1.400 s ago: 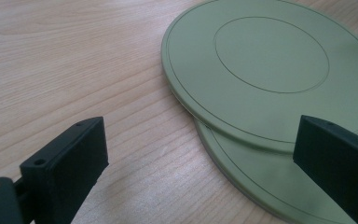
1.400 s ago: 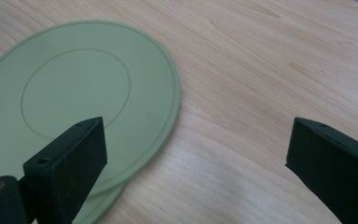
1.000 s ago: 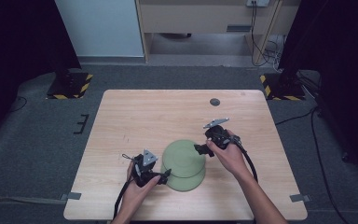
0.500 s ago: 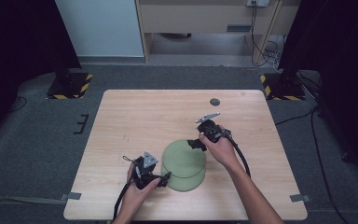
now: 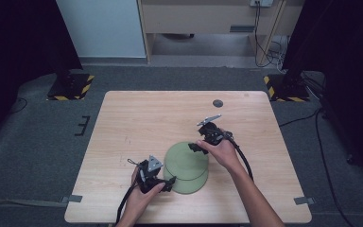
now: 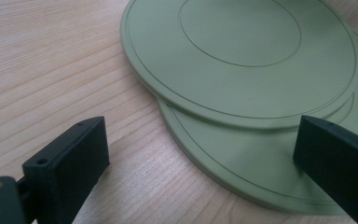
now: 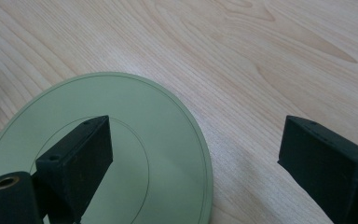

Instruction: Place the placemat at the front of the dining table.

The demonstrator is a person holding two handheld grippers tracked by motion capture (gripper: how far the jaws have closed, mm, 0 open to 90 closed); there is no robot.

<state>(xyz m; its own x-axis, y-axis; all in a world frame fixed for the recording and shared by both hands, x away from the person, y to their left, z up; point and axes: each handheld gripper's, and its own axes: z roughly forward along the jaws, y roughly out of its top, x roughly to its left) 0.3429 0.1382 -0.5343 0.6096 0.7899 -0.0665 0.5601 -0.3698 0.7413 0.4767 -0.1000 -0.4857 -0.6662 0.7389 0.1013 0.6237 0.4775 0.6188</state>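
Two flat green plates lie overlapped on the wooden table (image 5: 137, 118), the upper plate (image 5: 185, 158) shifted toward the far side of the lower plate (image 5: 189, 187). My left gripper (image 5: 169, 182) is open at the lower plate's near-left edge. In the left gripper view the lower plate's (image 6: 242, 163) rim lies between the jaws of the left gripper (image 6: 199, 135), with the upper plate (image 6: 242, 51) beyond. My right gripper (image 5: 197, 145) is open over the upper plate's far-right rim. In the right gripper view one jaw of the right gripper (image 7: 198, 140) stands over the upper plate (image 7: 168, 140), the other over bare wood.
A small dark round spot (image 5: 218, 103) marks the table near its far edge. Grey tape tabs (image 5: 73, 198) hold the near corners. Cables trail from both grippers along the person's forearms. Dark floor surrounds the table.
My right gripper has moved left and slightly away, from beside the plates to over the upper plate's far rim. The left gripper has barely shifted.
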